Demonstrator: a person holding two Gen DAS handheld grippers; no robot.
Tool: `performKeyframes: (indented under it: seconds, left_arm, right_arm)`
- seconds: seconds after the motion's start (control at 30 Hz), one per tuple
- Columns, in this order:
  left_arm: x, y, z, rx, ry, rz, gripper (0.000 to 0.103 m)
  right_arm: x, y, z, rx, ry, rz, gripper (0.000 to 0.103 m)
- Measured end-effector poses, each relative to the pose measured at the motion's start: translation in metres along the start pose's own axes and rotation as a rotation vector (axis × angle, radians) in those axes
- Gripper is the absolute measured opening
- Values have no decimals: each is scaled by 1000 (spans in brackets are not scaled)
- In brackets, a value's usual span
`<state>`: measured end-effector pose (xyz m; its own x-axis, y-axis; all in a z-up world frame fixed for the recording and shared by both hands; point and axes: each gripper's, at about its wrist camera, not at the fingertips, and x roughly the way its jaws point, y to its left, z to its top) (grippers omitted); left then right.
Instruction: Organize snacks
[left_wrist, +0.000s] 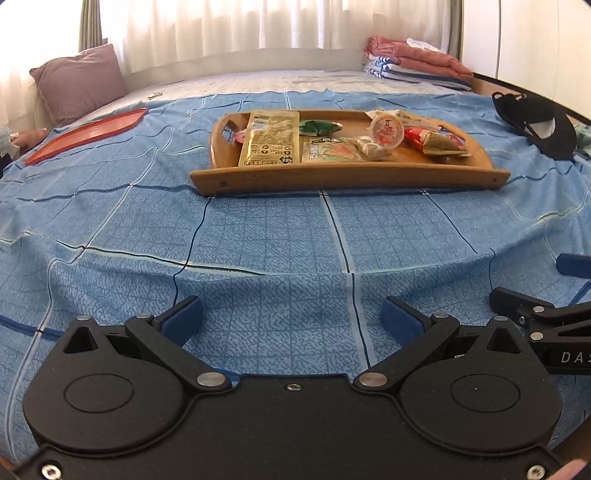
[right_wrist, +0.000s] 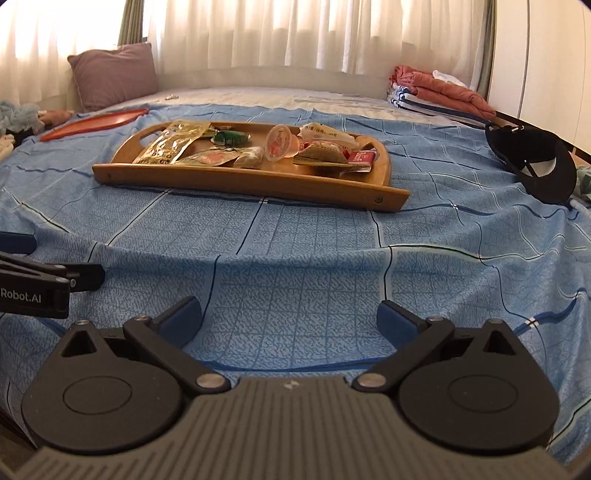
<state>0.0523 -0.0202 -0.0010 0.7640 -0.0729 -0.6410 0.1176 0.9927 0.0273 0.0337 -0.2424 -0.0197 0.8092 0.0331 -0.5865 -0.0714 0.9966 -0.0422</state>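
A wooden tray (left_wrist: 347, 177) (right_wrist: 229, 179) sits on the blue bedsheet and holds several snacks: a gold packet (left_wrist: 267, 138) (right_wrist: 171, 142), a green wrapped sweet (left_wrist: 317, 127) (right_wrist: 227, 137), a round jelly cup (left_wrist: 387, 131) (right_wrist: 280, 142), a red wrapper (left_wrist: 415, 136) (right_wrist: 364, 157). An empty red tray (left_wrist: 88, 133) (right_wrist: 92, 123) lies far left. My left gripper (left_wrist: 291, 317) hovers open over the near sheet, well short of the tray. My right gripper (right_wrist: 290, 317) is open too, beside it.
A black cap (left_wrist: 535, 123) (right_wrist: 532, 162) lies at the right. Folded towels (left_wrist: 413, 62) (right_wrist: 439, 92) are stacked at the back right. A mauve pillow (left_wrist: 79, 81) (right_wrist: 114, 74) leans at the back left. Curtains hang behind the bed.
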Motion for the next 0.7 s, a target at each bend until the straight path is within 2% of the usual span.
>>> performKeyframes:
  seconds: [0.7]
  left_arm:
    - [2, -2, -1, -10, -17, 16, 103]
  right_arm:
    - [2, 0, -1, -3, 3, 0, 103]
